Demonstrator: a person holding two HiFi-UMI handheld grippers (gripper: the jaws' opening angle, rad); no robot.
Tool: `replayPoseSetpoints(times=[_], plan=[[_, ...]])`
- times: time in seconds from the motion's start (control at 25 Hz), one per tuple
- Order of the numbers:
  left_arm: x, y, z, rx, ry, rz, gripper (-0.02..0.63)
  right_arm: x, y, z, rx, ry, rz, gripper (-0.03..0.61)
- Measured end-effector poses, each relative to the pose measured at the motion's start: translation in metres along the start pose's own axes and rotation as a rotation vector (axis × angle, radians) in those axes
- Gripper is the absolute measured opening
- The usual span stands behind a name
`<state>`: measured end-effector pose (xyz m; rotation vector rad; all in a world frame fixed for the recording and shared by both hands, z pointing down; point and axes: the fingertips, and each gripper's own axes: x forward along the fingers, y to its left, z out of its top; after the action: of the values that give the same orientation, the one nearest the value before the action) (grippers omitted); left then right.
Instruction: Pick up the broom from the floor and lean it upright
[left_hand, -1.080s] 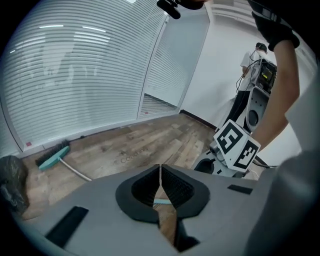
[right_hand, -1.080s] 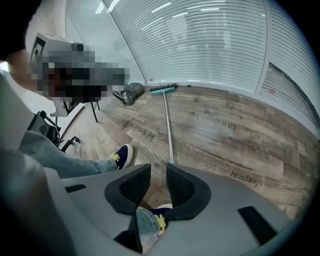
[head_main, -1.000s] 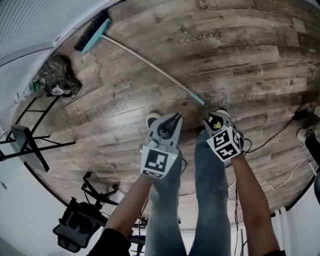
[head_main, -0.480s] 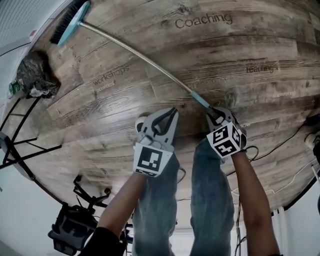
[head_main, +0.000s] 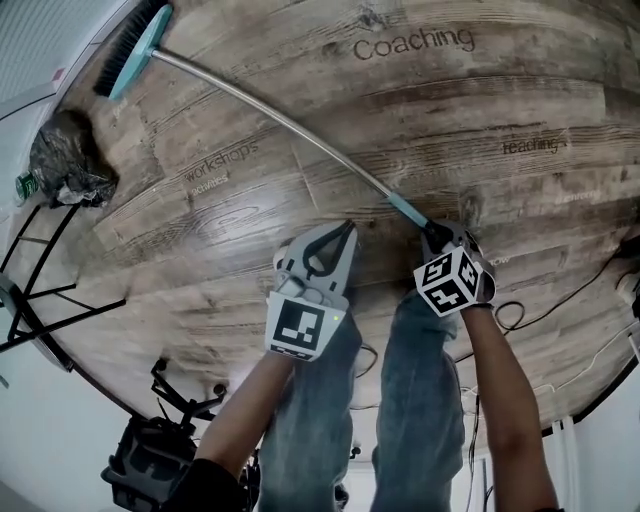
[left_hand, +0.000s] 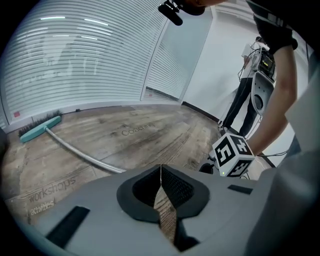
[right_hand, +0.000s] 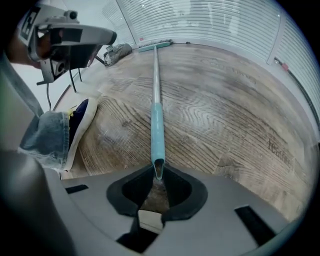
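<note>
The broom lies flat on the wood floor, its teal head (head_main: 130, 50) far left by the wall and its metal handle (head_main: 280, 120) running to a teal grip (head_main: 405, 210) at my feet. My right gripper (head_main: 432, 232) points steeply down at that end. In the right gripper view its jaws are closing, and the fingertips of my right gripper (right_hand: 158, 172) pinch the tip of the teal grip (right_hand: 157, 135). My left gripper (head_main: 348, 228) hangs beside it, shut and empty, left of the handle. In the left gripper view the left gripper (left_hand: 161, 167) faces the handle (left_hand: 80, 154).
A dark crumpled bag (head_main: 65, 160) and a green bottle (head_main: 25, 183) lie by the left wall near black stand legs (head_main: 40, 300). An office chair (head_main: 150, 465) is behind me on the left. Cables (head_main: 560, 300) trail at right. My shoe (right_hand: 82, 120) is beside the grip.
Both grippers have dropped toward the floor. The right one has come down over the end of the teal grip and narrowed its jaws around it. The broom has not shifted.
</note>
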<state>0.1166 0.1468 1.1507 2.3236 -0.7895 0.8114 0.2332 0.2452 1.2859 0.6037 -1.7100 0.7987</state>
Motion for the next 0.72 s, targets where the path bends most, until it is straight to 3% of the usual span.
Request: replayPoseSetpoints(times=[0.2,0.28,0.64,0.68,0.72], plan=[[-0.009,0.002,0.030,0.044,-0.002,-0.011,0.021,-0.033,-0.007,0.015,0.085,-0.031,-0.004,0.067],[-0.022,-0.002,0.051,0.063,-0.003,-0.007,0.021,-0.064,-0.003,0.026,0.071,-0.051,0.002,0.067],[-0.108,-0.021,0.182,0.169,-0.028,0.012,0.023,-0.254,0.014,0.114,0.015,-0.181,0.034,0.064],[-0.119,-0.024,0.197,0.173,-0.036,0.005,0.031,-0.279,0.016,0.129,0.008,-0.207,0.038,0.064],[-0.128,-0.026,0.211,0.171,-0.040,-0.007,0.086,-0.305,0.018,0.146,-0.003,-0.234,0.039,0.064]])
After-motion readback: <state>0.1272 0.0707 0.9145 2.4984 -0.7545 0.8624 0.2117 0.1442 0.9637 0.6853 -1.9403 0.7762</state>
